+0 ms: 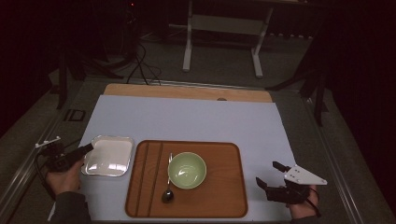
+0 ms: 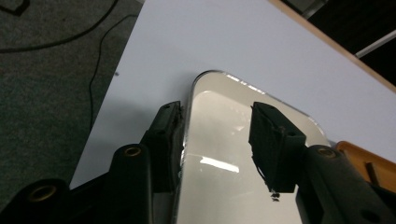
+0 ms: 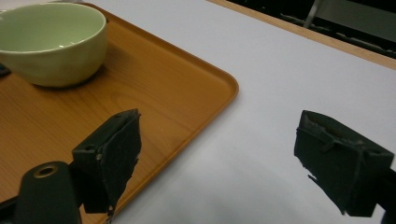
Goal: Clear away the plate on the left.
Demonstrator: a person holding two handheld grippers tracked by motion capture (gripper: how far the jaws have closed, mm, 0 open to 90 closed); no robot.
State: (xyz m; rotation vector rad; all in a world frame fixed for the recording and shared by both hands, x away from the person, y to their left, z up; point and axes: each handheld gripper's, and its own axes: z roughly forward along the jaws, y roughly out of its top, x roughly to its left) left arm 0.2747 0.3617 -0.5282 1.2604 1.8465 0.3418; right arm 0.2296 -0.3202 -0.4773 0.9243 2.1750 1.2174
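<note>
A white square plate (image 1: 109, 155) (image 2: 219, 140) lies on the pale mat (image 1: 187, 121), left of a wooden tray (image 1: 224, 196). My left gripper (image 1: 88, 148) (image 2: 215, 109) is at the plate's left edge. Its jaws straddle the rim, one outside it and one over the plate's inside, with a wide gap and no pad pressing. On the tray sit a green bowl (image 1: 187, 170) (image 3: 51, 42) and a spoon (image 1: 168, 193) just left of it. My right gripper (image 1: 267, 172) (image 3: 219, 121) hangs open over the mat beside the tray's right edge (image 3: 163, 93), with nothing between its jaws.
Two dark thin sticks (image 1: 144, 177) lie lengthwise on the tray's left part. The table's wooden far edge (image 1: 187, 91) runs behind the mat. Beyond it are cables and a white stand (image 1: 224, 28) on the dark floor. A tray corner (image 2: 369, 163) shows past the plate.
</note>
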